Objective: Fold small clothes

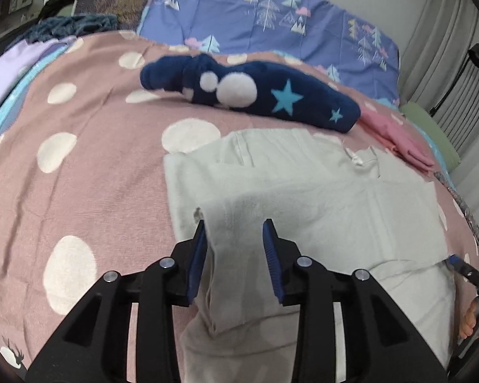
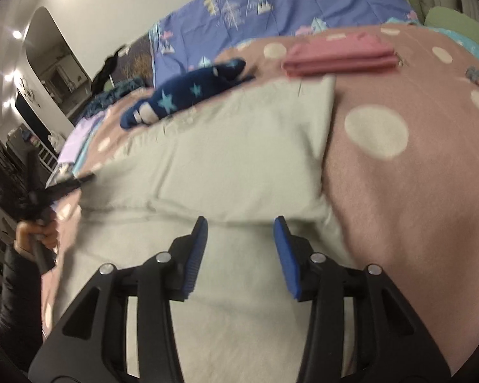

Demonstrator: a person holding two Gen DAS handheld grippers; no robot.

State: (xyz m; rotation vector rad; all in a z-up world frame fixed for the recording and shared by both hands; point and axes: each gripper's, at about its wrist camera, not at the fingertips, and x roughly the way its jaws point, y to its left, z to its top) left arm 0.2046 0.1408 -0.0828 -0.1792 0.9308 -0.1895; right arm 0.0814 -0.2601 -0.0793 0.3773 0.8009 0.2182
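A pale white-green garment (image 1: 319,207) lies partly folded on the pink polka-dot bedspread (image 1: 79,159). My left gripper (image 1: 234,223) is open, its blue pads either side of a folded flap at the garment's near left part. In the right wrist view the same garment (image 2: 223,159) spreads across the middle. My right gripper (image 2: 241,221) is open just above a fold line, holding nothing. The left gripper shows blurred at the left edge of the right wrist view (image 2: 64,188), and the right gripper at the right edge of the left wrist view (image 1: 463,266).
A navy star-patterned fleece item (image 1: 255,95) lies behind the garment. A folded pink garment (image 1: 399,140) sits at the back right, also in the right wrist view (image 2: 338,56). A blue tree-print quilt (image 1: 271,16) and a green pillow (image 1: 431,134) lie beyond.
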